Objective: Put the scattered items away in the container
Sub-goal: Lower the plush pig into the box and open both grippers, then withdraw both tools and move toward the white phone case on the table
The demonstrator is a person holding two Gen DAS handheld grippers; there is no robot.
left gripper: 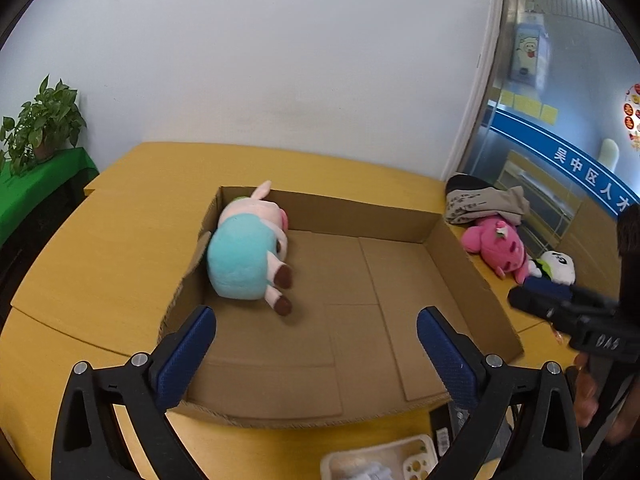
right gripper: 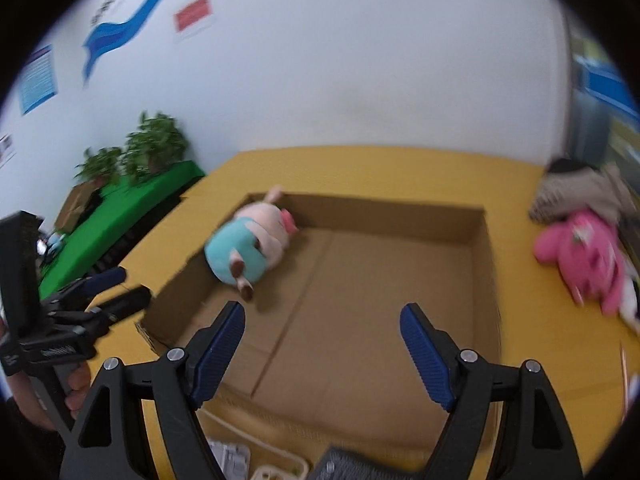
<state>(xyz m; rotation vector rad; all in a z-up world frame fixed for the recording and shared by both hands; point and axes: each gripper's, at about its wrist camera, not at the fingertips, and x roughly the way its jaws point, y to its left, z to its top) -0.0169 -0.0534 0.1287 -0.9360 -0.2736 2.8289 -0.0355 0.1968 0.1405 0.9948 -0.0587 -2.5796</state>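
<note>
A shallow cardboard box (left gripper: 472,268) (right gripper: 486,264) lies on the yellow table. A pink pig plush in a turquoise dress (left gripper: 244,256) (right gripper: 248,246) lies in its far left corner. A pink plush (left gripper: 498,250) (right gripper: 580,258), a white panda plush (left gripper: 558,266) and a folded grey cloth (left gripper: 480,202) (right gripper: 576,194) lie on the table right of the box. My left gripper (left gripper: 316,354) is open and empty over the box's near edge. My right gripper (right gripper: 322,354) is open and empty over the box's near part; it also shows at the right of the left wrist view (left gripper: 536,300).
A white tray (left gripper: 380,460) and a dark device (right gripper: 352,466) sit at the table's near edge. Potted plants (left gripper: 40,124) (right gripper: 156,148) stand on a green-covered stand left of the table. A white wall is behind, glass panels at the right.
</note>
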